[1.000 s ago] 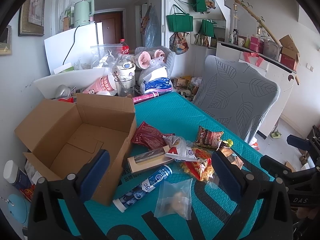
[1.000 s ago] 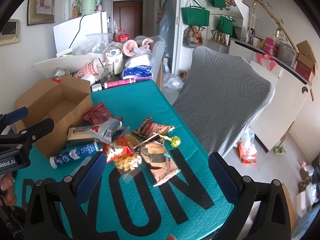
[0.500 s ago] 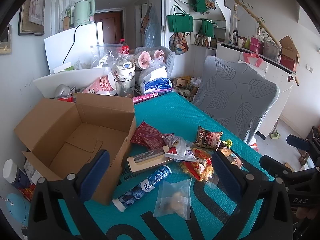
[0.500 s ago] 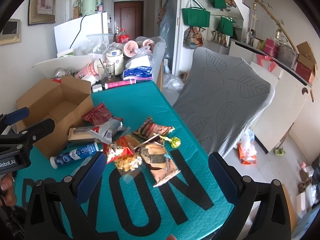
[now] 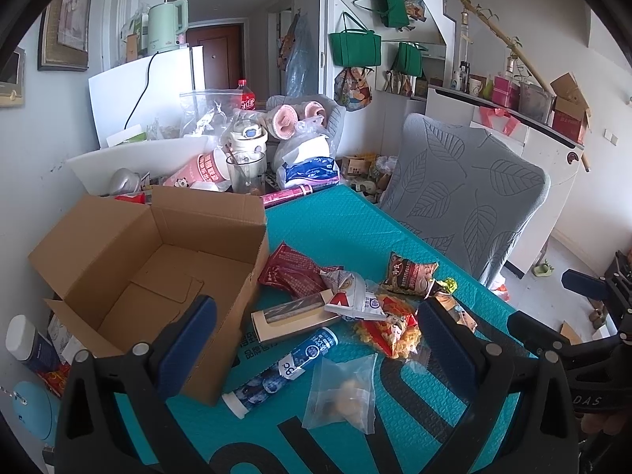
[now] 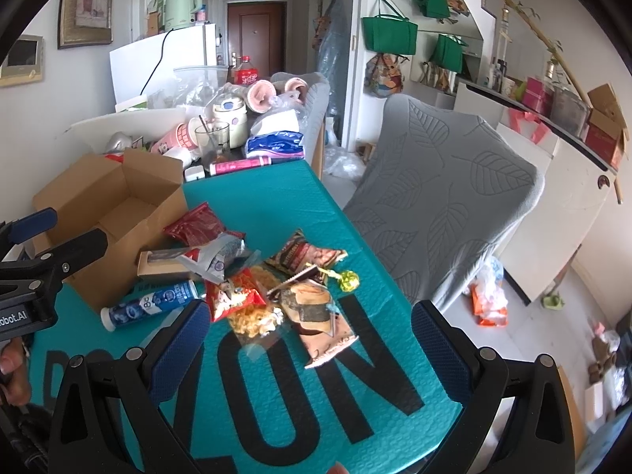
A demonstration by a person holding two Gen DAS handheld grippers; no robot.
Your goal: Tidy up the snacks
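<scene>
Both tongs, left tongs point(image 5: 316, 339) and right tongs point(image 6: 308, 335), hang apart and empty, cardboard box point(image 5: 130, 276) bare inside, snack pile point(image 6: 252, 276) untouched on the counter point(image 6: 276, 205).

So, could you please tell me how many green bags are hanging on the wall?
3. The largest green bag hangs lowest on the left, another is higher up, and the third is to the right. Others may be hidden.
</scene>
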